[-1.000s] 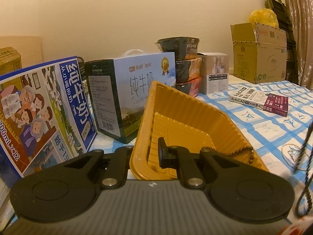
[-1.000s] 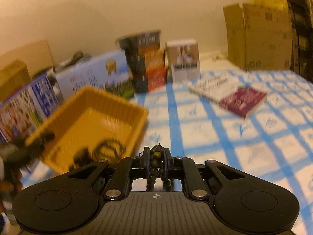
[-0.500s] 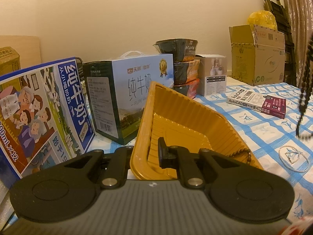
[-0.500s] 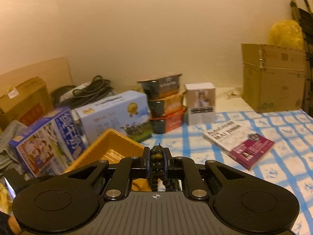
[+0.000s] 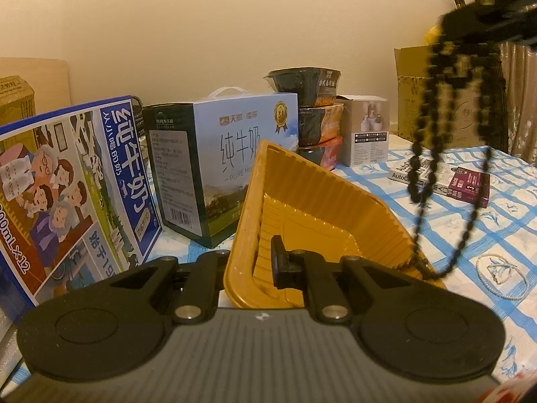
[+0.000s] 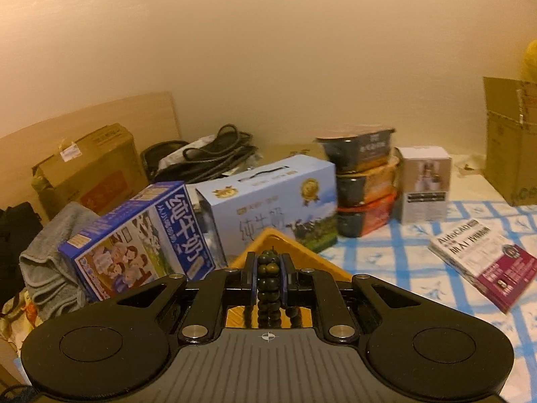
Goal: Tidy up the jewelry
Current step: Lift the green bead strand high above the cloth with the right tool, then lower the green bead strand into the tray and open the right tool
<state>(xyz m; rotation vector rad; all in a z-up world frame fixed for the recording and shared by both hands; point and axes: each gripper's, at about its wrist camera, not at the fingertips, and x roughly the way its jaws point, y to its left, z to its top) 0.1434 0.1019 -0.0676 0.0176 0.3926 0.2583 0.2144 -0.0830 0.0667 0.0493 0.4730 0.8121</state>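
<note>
We find the right gripper [image 6: 270, 277] clamped on a limp bead necklace [image 5: 433, 154]; left gripper [image 5: 255, 262] pinches the tray [image 5: 322, 201] rim.

A plain cream wall [image 6: 268, 67] backs the scene under warm yellowish light. A light wooden board [image 6: 90, 121] leans against it on the left. The table wears a blue-and-white checked tablecloth [image 6: 402, 255]. Along the wall stand two milk cartons [image 5: 235, 168], stacked instant-noodle bowls [image 6: 362, 184], cardboard boxes [image 6: 87, 168], a grey towel [image 6: 47, 262] and coiled black cables [image 6: 214, 151]. A patterned curtain [image 5: 518, 107] hangs at the right.
</note>
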